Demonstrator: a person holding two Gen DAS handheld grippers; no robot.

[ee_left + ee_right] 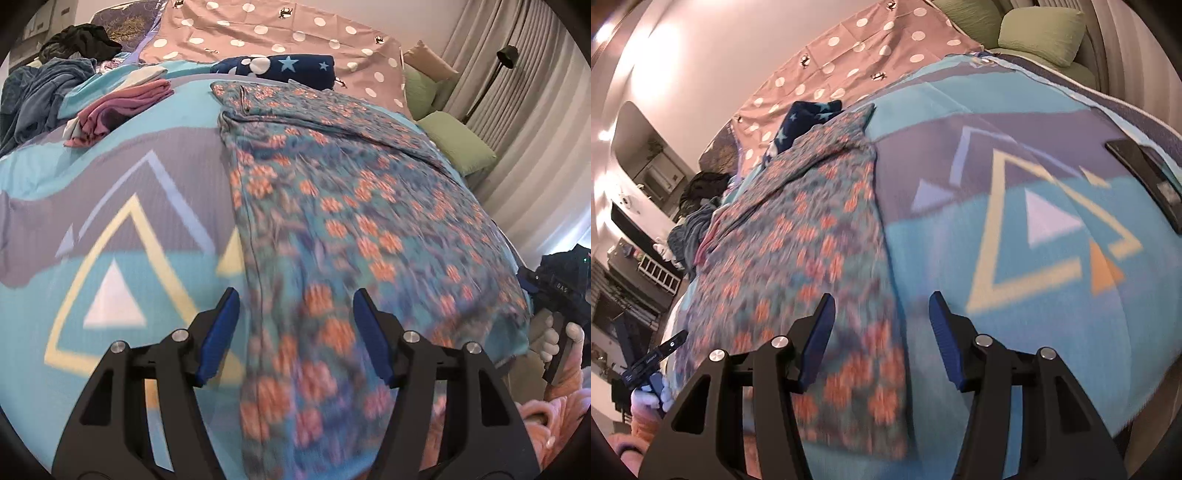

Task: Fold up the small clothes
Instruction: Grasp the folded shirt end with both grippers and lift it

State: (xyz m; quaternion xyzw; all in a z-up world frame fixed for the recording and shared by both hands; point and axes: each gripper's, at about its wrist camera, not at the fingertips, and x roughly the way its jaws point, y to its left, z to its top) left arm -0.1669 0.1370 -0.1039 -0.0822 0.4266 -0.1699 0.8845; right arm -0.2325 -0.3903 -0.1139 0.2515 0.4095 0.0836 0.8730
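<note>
A blue garment with orange flowers (332, 206) lies spread flat on the bed, running from the near edge toward the pillows; it also shows in the right wrist view (812, 236). My left gripper (293, 332) is open and empty, hovering above the garment's near left edge. My right gripper (881, 336) is open and empty, hovering above the garment's near right edge. The right gripper also shows at the right edge of the left wrist view (554, 291), held in a white-gloved hand. The left gripper shows at lower left of the right wrist view (652, 363).
The bed has a blue and purple blanket with triangles (129, 240). A folded pink and purple pile (118, 107) and a dark blue star cloth (288, 66) lie farther back. Dark clothes (40, 92) are heaped at the left. A black phone (1145, 177) lies at the right. Green pillows (458, 140) stand by the curtain.
</note>
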